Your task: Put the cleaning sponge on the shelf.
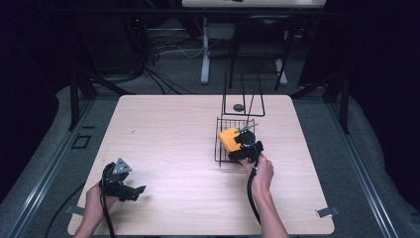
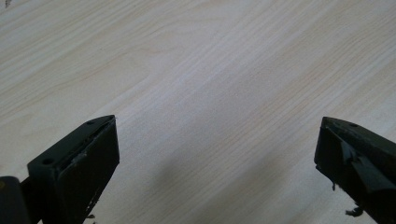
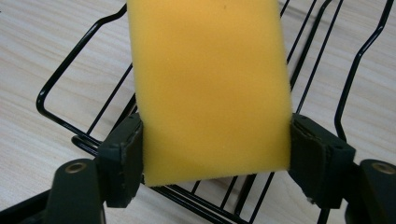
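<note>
Sponge [image 3: 208, 88] — yellow, rectangular — is clamped between the jaws of the right gripper [image 3: 215, 154], held over the black wire rack [image 1: 225, 148] right of centre on the wooden table [image 1: 168, 144]. Left gripper [image 2: 217, 158] sits low over bare tabletop at the near left corner, jaws spread wide — nothing between them.
</note>
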`<action>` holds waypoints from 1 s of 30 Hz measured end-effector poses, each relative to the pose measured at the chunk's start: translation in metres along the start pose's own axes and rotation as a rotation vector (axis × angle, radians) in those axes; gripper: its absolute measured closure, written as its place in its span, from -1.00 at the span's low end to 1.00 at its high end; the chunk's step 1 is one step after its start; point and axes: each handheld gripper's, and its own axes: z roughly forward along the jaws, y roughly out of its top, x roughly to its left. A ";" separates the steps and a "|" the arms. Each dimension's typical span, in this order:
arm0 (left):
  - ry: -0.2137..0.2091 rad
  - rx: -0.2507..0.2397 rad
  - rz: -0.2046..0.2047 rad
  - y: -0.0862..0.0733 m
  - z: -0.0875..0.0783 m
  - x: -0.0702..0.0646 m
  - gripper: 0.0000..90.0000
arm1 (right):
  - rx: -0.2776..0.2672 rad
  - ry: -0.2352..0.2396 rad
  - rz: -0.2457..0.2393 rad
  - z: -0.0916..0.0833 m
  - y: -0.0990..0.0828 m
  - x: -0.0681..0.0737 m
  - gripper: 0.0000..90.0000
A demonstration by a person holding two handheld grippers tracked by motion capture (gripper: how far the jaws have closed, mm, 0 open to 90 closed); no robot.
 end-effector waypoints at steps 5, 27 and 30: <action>-0.003 0.003 -0.001 0.000 0.001 -0.001 -1.00 | 0.000 -0.006 0.012 0.001 -0.001 0.000 -0.68; -0.007 0.017 0.002 -0.001 0.003 -0.001 -1.00 | -0.090 -0.006 -0.056 -0.044 -0.012 0.006 -0.90; -0.007 0.016 0.004 -0.001 0.003 -0.002 -1.00 | -0.101 0.008 -0.058 -0.052 -0.016 0.006 -0.91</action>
